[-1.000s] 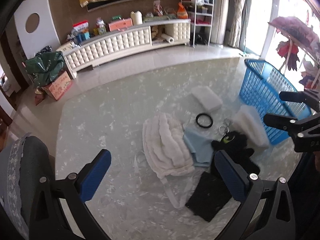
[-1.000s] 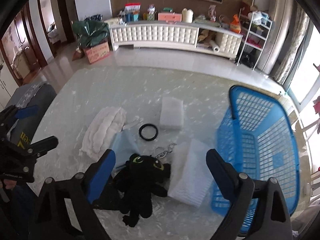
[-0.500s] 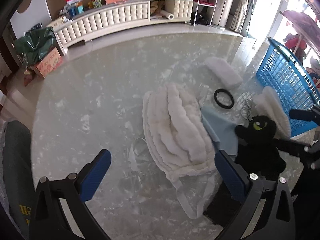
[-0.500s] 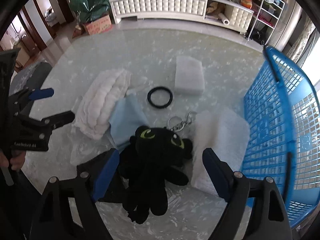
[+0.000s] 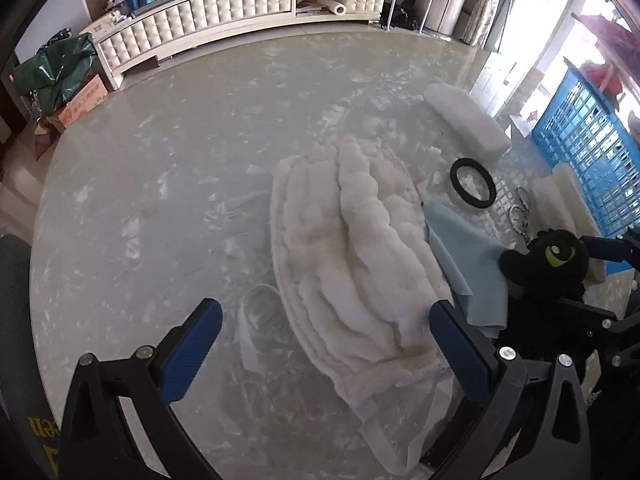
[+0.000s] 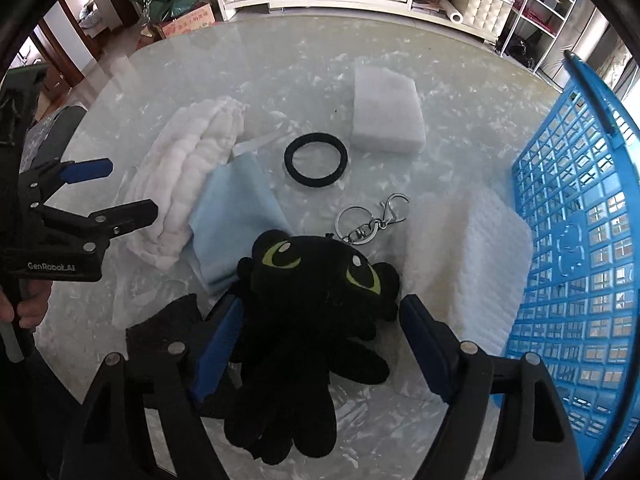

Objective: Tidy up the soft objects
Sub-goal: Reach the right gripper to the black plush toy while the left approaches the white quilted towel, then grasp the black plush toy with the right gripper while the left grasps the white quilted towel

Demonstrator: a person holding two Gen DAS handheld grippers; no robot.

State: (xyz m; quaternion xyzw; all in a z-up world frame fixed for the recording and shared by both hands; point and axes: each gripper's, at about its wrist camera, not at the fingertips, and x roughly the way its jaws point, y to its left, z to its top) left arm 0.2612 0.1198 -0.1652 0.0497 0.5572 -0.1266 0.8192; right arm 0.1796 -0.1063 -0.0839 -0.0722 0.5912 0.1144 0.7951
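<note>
Both grippers have dropped closer to the marble-patterned tabletop; right gripper now straddles the black green-eyed plush toy, jaws closing, pads seemingly not yet pressing. Left gripper hangs wide open, empty, over the white quilted fabric bundle. Blue plastic lattice basket shows nothing inside, so everything remains unsorted.

Black tongs with blue pads, silver screws.
</note>
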